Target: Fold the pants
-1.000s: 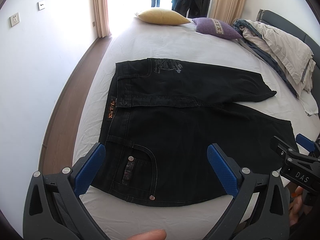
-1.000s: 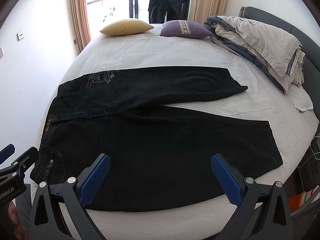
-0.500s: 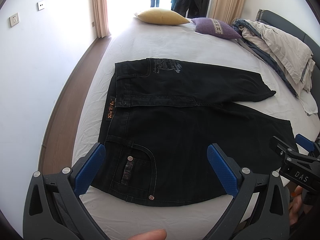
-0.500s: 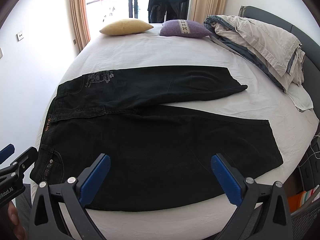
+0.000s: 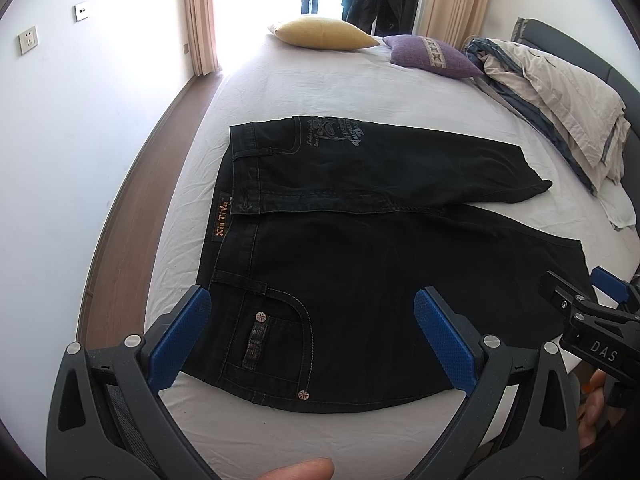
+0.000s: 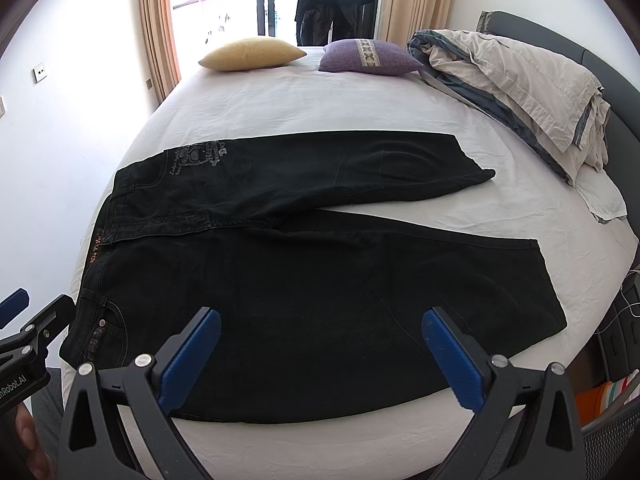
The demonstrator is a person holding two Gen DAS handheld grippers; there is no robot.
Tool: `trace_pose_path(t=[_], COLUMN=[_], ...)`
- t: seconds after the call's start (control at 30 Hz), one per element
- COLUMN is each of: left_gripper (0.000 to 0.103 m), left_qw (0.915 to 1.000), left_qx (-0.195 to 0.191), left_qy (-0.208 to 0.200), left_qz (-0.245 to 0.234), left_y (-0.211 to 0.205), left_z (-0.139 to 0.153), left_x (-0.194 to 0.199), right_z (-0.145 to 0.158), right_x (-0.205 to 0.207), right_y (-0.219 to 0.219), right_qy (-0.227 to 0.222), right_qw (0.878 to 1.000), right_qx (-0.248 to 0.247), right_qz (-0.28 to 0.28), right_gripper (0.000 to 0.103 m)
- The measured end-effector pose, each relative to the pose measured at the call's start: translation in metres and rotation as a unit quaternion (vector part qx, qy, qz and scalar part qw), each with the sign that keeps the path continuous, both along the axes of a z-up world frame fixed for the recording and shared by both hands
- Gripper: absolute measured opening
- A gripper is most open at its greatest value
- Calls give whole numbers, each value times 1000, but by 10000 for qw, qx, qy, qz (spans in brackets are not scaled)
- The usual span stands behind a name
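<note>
Black denim pants (image 5: 360,264) spread flat across white bed sheet (image 5: 320,80), waistband to the left, both legs running off to the right, far leg angled away from near leg so a wedge of sheet shows between the hems. Near leg close to the near edge of the mattress. Nothing folded yet, judging by the lie of the cloth.

Left gripper (image 5: 312,338) hovering over the near hip, above the front pocket with the rivets (image 5: 262,317), blue pads wide apart, gripping nothing. Right gripper (image 6: 320,354) hovering over the near leg about mid-length, blue pads likewise spread wide and empty. Neither touching the fabric, as far as can be told.

Probably heavy for clothing and fairly stiff: thick denim, likely to hold a crease and drag on the sheet rather than slide. Not fragile, not slippery. Waistband and seams doubled and thick, so a firm bite available there; single layers in mid-leg likely to sag or bunch if pinched alone.

Best holds, by this view: near end of the waistband at the hip for the left, near hem corner (image 6: 560,322) for the right, then carrying the near leg over onto the far one. Yellow cushion (image 5: 320,34), purple cushion (image 5: 434,56) and rumpled beige duvet (image 5: 560,96) well apart from the pants, unlikely to interfere.
</note>
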State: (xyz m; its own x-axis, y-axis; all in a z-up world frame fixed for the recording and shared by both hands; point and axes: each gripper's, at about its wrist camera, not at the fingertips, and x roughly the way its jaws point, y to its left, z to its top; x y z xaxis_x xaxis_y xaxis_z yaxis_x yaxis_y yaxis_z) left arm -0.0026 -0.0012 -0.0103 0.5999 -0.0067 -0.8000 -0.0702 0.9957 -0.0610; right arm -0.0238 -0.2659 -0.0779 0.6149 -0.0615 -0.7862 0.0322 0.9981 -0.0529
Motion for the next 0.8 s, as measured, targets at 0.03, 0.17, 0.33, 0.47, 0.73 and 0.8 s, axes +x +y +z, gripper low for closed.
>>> trace_pose_path(t=[0.03, 0.17, 0.33, 0.47, 0.73, 0.8], left_gripper=[103, 103, 103, 103, 103, 103], left_qw=[10000, 10000, 10000, 10000, 9998, 9993], left_qx=[-4, 1, 6, 20, 79, -50], left_qy=[-3, 0, 9, 17, -23, -99], left_qz=[-1, -3, -7, -19, -178, -356], left_y=[0, 0, 0, -1, -5, -3], left_z=[0, 0, -2, -3, -6, -6], left_x=[0, 0, -1, -1, 3, 9], right_z=[0, 0, 0, -6, -14, -14], right_x=[0, 0, 0, -1, 0, 4], right_y=[0, 0, 0, 1, 0, -7], right_qy=[0, 2, 4, 10, 49, 54], right_qw=[10000, 10000, 10000, 10000, 10000, 9999], right_qx=[0, 5, 6, 13, 62, 150], right_qz=[1, -2, -5, -6, 17, 58], right_gripper=[103, 103, 103, 103, 103, 103])
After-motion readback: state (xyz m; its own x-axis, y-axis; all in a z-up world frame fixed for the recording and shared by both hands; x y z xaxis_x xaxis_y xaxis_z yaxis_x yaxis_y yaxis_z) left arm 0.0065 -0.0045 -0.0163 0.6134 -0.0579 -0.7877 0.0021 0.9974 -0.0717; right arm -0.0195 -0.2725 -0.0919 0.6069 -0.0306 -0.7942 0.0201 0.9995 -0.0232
